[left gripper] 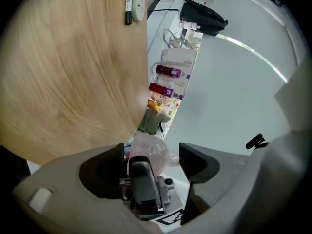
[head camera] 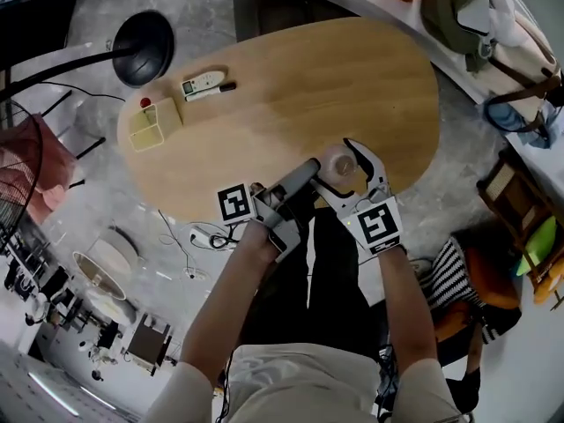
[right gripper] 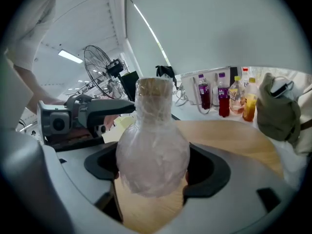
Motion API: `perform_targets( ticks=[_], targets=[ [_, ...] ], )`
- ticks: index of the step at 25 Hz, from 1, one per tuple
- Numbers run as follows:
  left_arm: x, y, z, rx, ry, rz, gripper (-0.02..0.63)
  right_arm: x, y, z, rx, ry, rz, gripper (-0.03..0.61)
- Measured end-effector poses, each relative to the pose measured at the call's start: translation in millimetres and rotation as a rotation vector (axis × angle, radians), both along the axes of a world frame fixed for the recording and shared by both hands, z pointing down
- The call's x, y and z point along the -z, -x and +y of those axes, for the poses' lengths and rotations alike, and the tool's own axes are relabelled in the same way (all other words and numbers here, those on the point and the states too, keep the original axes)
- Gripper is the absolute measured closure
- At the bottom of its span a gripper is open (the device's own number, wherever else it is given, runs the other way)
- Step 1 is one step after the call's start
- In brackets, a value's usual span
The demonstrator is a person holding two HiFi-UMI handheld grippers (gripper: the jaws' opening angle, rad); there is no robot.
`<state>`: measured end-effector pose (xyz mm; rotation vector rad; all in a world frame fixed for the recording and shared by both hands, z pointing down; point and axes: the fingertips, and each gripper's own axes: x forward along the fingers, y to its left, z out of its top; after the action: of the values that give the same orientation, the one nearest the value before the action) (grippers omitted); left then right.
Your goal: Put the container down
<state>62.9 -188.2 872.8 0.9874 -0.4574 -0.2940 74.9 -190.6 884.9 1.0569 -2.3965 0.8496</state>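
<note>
Container [head camera: 339,164] [right gripper: 153,152]: clear round-bellied flask with a narrow neck, wrapped in crinkly film. It was over the near edge of the table [head camera: 291,77], right in front of me. I honestly couldn't tell if its bottom touched the wood.

Right gripper [head camera: 351,161] [right gripper: 152,172]: clamped on the flask's belly, one dark pad on each side, neck poking out past the jaws. My right hand was low by the table edge.

Left gripper [head camera: 308,167] [left gripper: 151,160]: jaws spread wide and pinching nothing. It sat just beside the right one, nose aimed at the flask. In its own view I could see the filmy container [left gripper: 148,147] and a grey bit of the other gripper straight ahead through the gap.

Table: pale wood, oval.

Far side of the table: yellow box [head camera: 150,129], and near it a white remote [head camera: 203,84] with a black marker [head camera: 227,86] just beside it. All of that was well apart from the grippers.

Background in the right gripper view: row of bottles [right gripper: 218,94] on a counter, an olive bag [right gripper: 278,111] at the right, a fan [right gripper: 100,65] at the back left.
</note>
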Motion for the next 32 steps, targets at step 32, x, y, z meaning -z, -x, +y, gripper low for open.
perform_targets(
  ticks=[32],
  targets=[
    [-93.0,65.2,3.9,-0.111,-0.100,-0.135,0.267,-149.4,3.1,-14.9,-0.040,0.073,0.287,0.186]
  ],
)
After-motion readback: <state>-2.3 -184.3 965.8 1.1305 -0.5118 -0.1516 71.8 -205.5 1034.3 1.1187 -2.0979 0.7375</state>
